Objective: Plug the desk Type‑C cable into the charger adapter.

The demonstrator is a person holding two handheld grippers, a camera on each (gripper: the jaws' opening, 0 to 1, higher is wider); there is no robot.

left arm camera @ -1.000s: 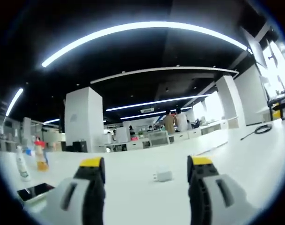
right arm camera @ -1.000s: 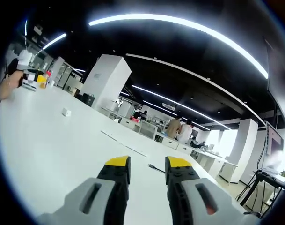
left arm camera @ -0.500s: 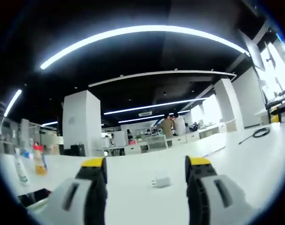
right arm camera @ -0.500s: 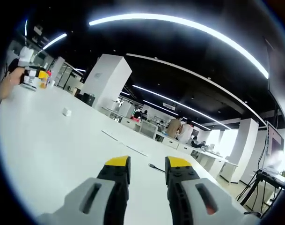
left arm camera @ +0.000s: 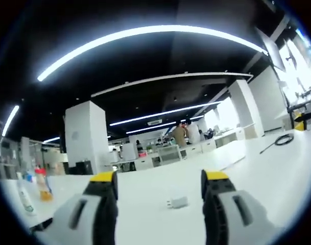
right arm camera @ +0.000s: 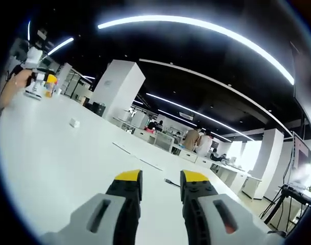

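Well apart, charger adapter [left arm camera: 177, 202] and cable [right arm camera: 170, 182] lie on desk [right arm camera: 58, 158].

1. The charger adapter [left arm camera: 177, 202] is a small white block lying on the white table [left arm camera: 267, 173]. In the left gripper view it sits just beyond the jaws, in line with the gap between them. In the right gripper view it is a tiny white block [right arm camera: 73, 123] far off to the left.
2. The Type-C cable [left arm camera: 281, 140] is dark and thin, partly coiled, with a straight tail running left. It lies on the table far to the right, well apart from the adapter. In the right gripper view its plug end [right arm camera: 171, 182] lies just beyond the jaws.
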